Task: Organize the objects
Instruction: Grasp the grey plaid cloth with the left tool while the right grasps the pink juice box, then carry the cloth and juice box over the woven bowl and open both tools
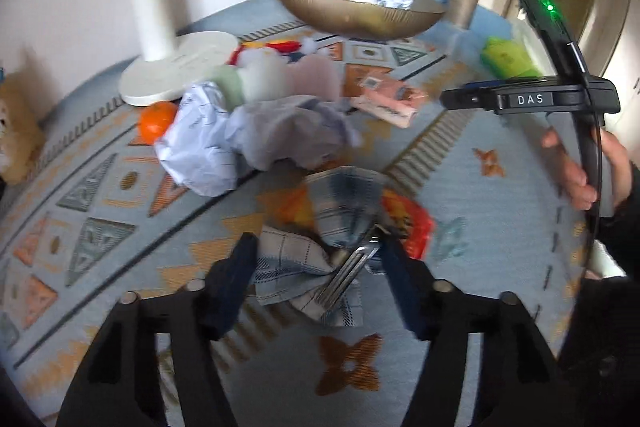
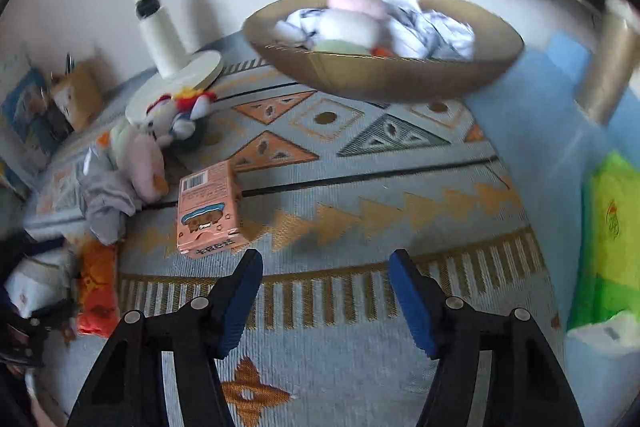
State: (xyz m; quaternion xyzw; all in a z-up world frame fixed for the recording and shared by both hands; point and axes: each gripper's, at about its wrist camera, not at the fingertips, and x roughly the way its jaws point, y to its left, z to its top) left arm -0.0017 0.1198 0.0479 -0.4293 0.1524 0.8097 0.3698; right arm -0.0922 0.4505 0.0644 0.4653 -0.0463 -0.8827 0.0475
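Note:
In the left wrist view my left gripper [image 1: 316,255] points down at a blue plaid cloth [image 1: 304,259] with a metal fork [image 1: 352,267] lying on it. Its jaws stand half-wide on either side of the cloth, and the right pad [image 1: 396,279] is at the fork's tip. I see no squeeze on the cloth. An orange-red packet [image 1: 412,227] lies under the cloth. My right gripper [image 2: 326,263] hovers open over bare tablecloth, with a pink box [image 2: 208,211] just ahead to its left. A gold bowl [image 2: 380,71] at the back holds plush toys and crumpled paper.
A white lamp base [image 1: 176,67] stands at the back left. Beside it lie an orange [image 1: 158,121], crumpled paper [image 1: 200,151], a grey cloth [image 1: 288,131] and plush toys [image 1: 280,75]. A green packet [image 2: 608,227] lies at the right and a gold cylinder [image 2: 612,67] stands behind it.

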